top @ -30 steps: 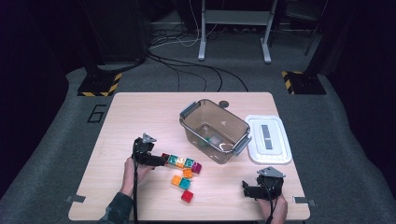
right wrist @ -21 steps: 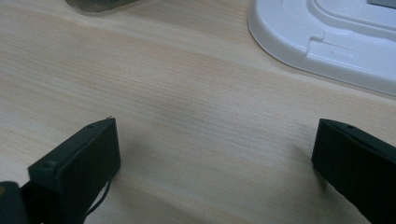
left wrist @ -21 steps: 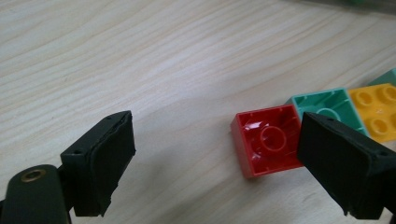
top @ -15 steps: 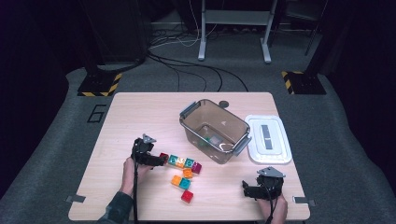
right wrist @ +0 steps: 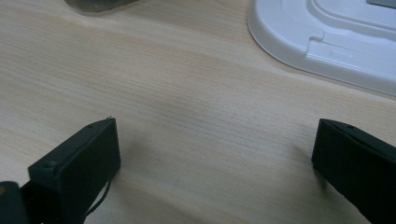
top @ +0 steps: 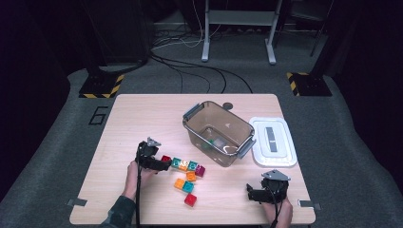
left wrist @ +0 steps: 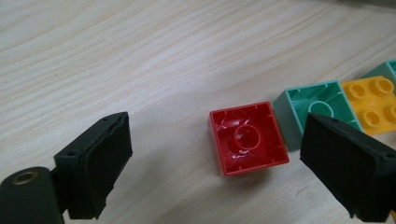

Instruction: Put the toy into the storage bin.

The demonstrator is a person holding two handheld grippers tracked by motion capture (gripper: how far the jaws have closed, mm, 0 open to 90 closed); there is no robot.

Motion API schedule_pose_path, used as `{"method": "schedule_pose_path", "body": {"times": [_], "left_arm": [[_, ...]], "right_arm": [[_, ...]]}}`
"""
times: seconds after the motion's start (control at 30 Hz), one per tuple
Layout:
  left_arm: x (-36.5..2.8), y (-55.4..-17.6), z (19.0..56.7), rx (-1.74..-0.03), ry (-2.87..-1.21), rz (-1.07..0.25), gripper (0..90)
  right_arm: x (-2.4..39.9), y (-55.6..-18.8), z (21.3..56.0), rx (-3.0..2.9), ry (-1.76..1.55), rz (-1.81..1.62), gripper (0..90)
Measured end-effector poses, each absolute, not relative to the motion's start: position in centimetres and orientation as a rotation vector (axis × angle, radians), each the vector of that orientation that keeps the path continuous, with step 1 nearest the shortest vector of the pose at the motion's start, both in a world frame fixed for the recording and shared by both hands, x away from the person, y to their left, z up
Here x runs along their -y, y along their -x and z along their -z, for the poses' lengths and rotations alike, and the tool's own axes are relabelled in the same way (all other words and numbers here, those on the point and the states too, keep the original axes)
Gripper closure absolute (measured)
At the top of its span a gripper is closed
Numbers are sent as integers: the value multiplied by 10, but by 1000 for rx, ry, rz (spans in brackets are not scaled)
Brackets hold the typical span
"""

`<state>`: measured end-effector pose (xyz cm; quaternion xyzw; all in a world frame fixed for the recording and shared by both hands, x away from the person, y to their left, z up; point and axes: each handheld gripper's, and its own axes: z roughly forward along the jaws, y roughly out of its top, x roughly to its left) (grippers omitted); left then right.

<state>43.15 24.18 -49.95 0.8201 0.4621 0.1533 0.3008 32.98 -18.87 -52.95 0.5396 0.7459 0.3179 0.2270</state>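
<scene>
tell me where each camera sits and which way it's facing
High view: fixed above the person's side, looking forward and down on the table; both forearms, left gripper and right gripper show.
Left gripper view: rides the left gripper, looking along its open jaws at the upturned red block.
Right gripper view: rides the right gripper, open jaws over bare wood, white lid beyond.
Shared: the red block and the lid also show in the high view.

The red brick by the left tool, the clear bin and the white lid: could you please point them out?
red brick (left wrist: 247, 138): left gripper view, hollow underside.
clear bin (top: 190, 127): high view, left wall.
white lid (top: 280, 156): high view, flat top.
</scene>
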Motion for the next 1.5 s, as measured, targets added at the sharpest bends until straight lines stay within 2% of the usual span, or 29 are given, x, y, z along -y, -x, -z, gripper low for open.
{"method": "schedule_pose_path", "body": {"times": [0.37, 0.43, 1.5], "left_arm": [[-240, -426, 506, -1190, -2205, -404, 527], [-240, -424, 507, -1184, -2205, -410, 574], [-240, -420, 465, -1095, -2150, -448, 585]], "right_arm": [[189, -330, 530, -2055, -1487, -876, 0], [189, -330, 530, -2055, -1486, -876, 0], [189, -330, 530, -2055, -1488, -876, 0]]}}
